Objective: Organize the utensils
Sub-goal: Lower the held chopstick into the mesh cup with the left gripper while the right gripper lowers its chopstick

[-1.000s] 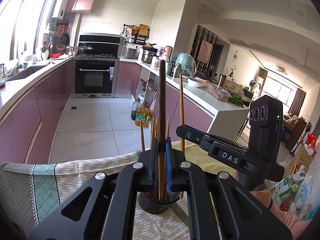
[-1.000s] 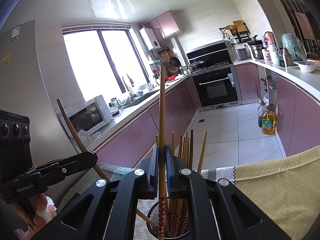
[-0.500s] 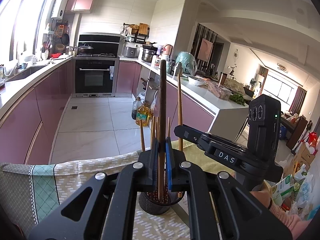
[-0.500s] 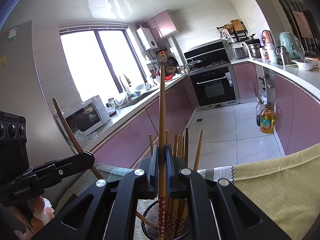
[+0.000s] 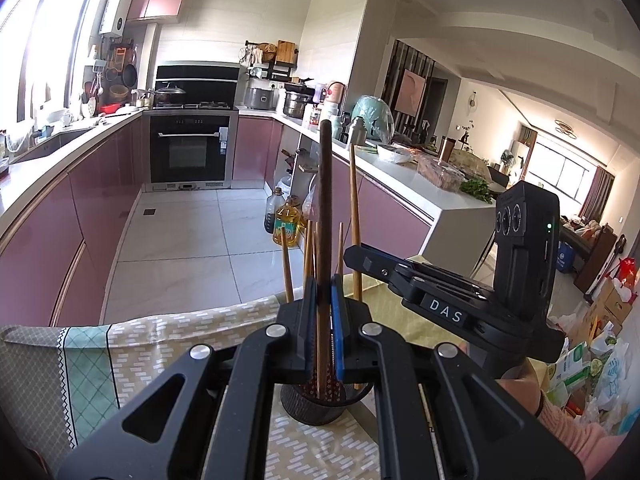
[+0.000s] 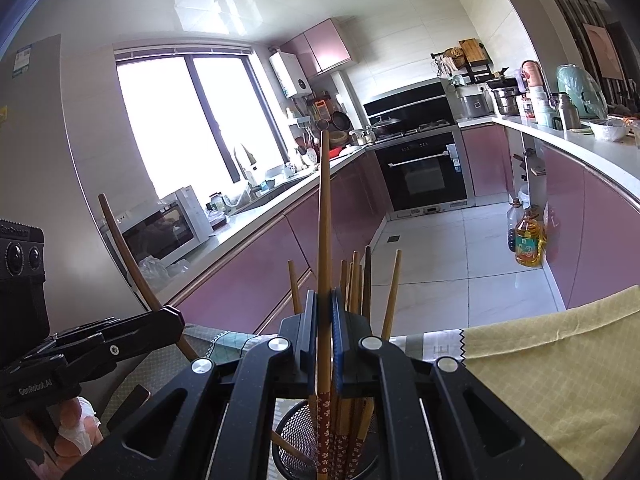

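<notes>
Chopsticks in both tongs, both being lowered into the mesh holder (image 5: 314, 406).

Left side first. My left gripper (image 5: 325, 312) is clamped on a dark chopstick (image 5: 323, 208), held upright, its top at 12 o'clock in the left wrist view. A second ago its lower end hung just above the holder's rim; now it reaches down inside the cup among the patterned ends. Holder sits at 6 o'clock on the patterned tablecloth (image 5: 168, 332), and it has crept lower in the frame.

Right side. My right gripper (image 6: 325, 332) is clamped on a light wooden chopstick (image 6: 323, 240), also upright, red flowered end at 6 o'clock and down within the mesh holder (image 6: 296, 436) beside the other chopsticks (image 6: 356, 280). Those standing sticks have climbed higher past the tongs compared with a second ago, so both hands have come down. In the left wrist view the right gripper (image 5: 432, 292) sits at 3 o'clock, closer than before.

Judgement: both sticks are now within the rim but not released. Next move is to part the tongs and let them drop. Risk: a stick leaning out as it goes.
</notes>
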Action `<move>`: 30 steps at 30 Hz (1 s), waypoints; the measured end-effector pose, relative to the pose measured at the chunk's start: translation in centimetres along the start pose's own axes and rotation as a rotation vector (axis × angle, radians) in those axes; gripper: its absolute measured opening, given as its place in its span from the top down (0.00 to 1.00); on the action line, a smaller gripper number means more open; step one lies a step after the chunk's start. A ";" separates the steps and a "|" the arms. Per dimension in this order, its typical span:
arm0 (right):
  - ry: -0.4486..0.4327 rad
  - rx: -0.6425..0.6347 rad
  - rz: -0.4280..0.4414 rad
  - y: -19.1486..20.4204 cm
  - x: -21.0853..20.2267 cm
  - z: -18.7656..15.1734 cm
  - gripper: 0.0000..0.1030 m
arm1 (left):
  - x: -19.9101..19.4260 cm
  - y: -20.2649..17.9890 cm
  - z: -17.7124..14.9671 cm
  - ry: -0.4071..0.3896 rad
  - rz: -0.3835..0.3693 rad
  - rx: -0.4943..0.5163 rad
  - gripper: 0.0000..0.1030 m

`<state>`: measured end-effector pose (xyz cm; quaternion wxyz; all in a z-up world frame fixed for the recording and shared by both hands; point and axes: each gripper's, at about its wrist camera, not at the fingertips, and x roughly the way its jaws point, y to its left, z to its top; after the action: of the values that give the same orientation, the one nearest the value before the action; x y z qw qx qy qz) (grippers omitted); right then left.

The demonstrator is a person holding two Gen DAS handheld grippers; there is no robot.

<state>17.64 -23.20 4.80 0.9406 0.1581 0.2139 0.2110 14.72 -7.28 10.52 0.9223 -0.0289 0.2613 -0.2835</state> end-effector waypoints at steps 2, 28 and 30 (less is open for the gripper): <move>0.000 0.002 0.000 0.0 0.0 -0.1 0.94 | 0.0 0.1 0.1 0.002 -0.001 -0.001 0.93; 0.012 0.011 -0.010 -0.7 1.0 -1.4 0.94 | 0.9 0.3 -0.3 0.028 -0.001 0.010 0.93; 0.015 0.013 -0.010 -0.8 1.0 -1.5 0.94 | 0.9 0.3 -0.4 0.028 -0.001 0.009 0.93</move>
<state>18.05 -23.10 2.85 0.9390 0.1615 0.2230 0.2059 15.29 -7.47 9.74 0.9185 -0.0212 0.2727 -0.2855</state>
